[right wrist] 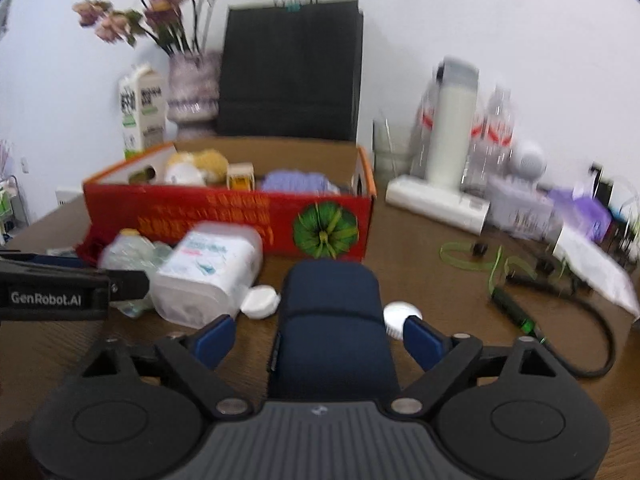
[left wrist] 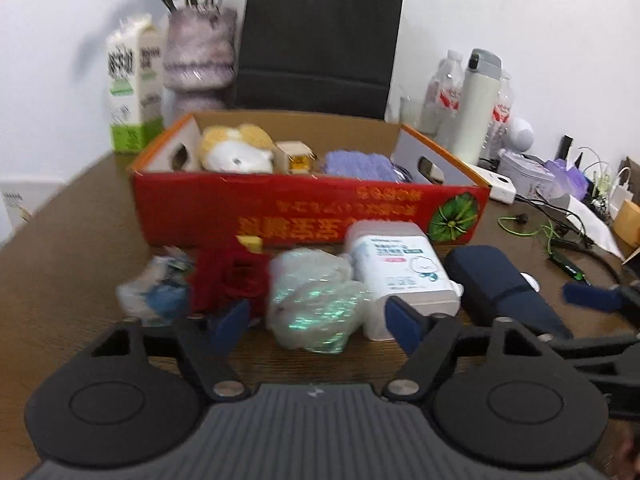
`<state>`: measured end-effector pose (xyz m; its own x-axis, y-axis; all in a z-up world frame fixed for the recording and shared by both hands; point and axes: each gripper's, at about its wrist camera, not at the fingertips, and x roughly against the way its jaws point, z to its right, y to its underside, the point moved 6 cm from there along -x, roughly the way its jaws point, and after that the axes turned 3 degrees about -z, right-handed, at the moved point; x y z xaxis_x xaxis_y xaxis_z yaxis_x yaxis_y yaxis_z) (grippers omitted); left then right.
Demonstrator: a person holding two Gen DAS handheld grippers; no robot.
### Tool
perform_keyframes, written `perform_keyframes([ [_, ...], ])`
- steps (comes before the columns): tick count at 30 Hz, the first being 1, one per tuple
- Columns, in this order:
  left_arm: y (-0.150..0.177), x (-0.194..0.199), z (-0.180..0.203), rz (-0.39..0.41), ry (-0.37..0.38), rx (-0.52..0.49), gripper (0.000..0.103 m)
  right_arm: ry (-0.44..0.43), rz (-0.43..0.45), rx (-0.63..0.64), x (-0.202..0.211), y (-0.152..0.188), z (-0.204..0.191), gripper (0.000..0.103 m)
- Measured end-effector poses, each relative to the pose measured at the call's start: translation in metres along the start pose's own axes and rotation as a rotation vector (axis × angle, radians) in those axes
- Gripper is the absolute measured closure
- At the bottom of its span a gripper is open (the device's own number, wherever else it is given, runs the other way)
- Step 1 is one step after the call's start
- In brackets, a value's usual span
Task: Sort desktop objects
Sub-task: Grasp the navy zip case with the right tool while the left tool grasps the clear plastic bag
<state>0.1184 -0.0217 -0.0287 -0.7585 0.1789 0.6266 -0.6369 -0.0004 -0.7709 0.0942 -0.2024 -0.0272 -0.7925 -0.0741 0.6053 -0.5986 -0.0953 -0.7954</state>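
A red cardboard box on the brown table holds a plush toy, a small yellow box and a purple cloth. In front of it lie a red cloth flower, a crumpled clear bag, a white wipes pack and a navy case. My left gripper is open, its fingers either side of the clear bag. My right gripper is open around the navy case. The wipes pack and the box lie to its left.
Behind the box stand a black bag, a vase with flowers and a milk carton. At the right are a white flask, water bottles, cables and small clutter. White round lids lie by the navy case.
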Motion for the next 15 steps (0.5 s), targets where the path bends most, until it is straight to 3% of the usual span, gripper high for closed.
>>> perform_keyframes([
  [1, 0.0, -0.004, 0.0, -0.008, 0.001, 0.016, 0.032, -0.001, -0.017, -0.001, -0.005, 0.003, 0.001, 0.018],
  [3, 0.0, -0.009, 0.0, -0.026, -0.014, 0.04, 0.063, 0.003, -0.047, -0.005, -0.014, 0.007, 0.004, 0.02],
  [4, -0.001, -0.009, 0.001, -0.021, -0.019, 0.039, 0.072, 0.0, -0.057, -0.014, -0.017, 0.008, 0.005, 0.03],
  [5, -0.002, -0.008, 0.003, -0.012, -0.019, 0.033, 0.079, -0.004, -0.066, -0.028, -0.019, 0.009, 0.007, 0.033],
  [15, 0.012, 0.043, 0.015, 0.049, 0.068, 0.024, 0.088, -0.042, -0.017, -0.102, 0.008, 0.012, 0.014, 0.041],
])
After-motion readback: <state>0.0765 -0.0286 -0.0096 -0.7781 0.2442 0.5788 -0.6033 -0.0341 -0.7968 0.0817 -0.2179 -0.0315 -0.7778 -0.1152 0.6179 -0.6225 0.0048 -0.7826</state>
